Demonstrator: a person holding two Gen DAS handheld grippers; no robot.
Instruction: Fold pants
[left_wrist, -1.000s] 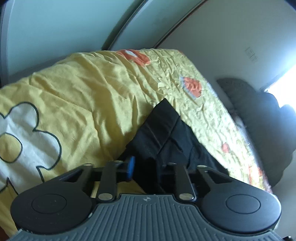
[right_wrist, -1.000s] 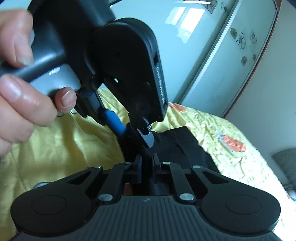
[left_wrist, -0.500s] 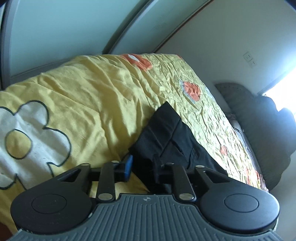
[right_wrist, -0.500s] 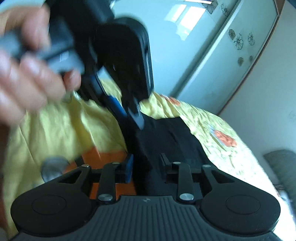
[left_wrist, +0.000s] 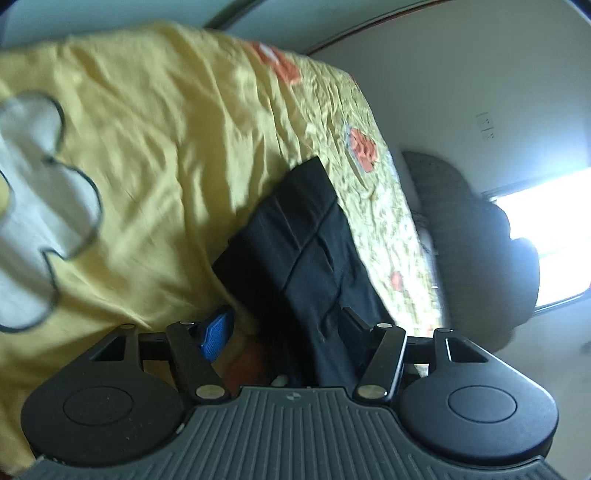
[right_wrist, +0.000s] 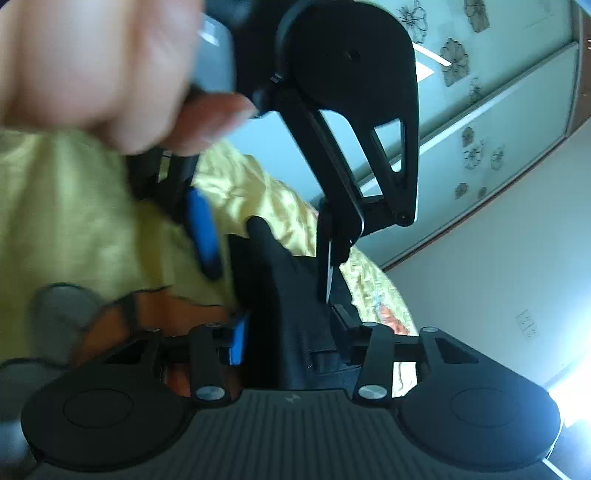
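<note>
The black pants lie folded on the yellow bedspread. My left gripper is open, its jaws wide apart around the near end of the pants, which lies between them. My right gripper is open too, with the pants lying between its jaws. In the right wrist view the left gripper hangs just ahead, open, held by a hand, its blue pad beside the pants' edge.
The bedspread has white and orange flower prints. A grey headboard and a bright window are on the right. Mirrored wardrobe doors stand behind the bed.
Both grippers have opened wider around the pants' near end. The right gripper was shut a second ago and is now open. Both views tilted and shifted.
</note>
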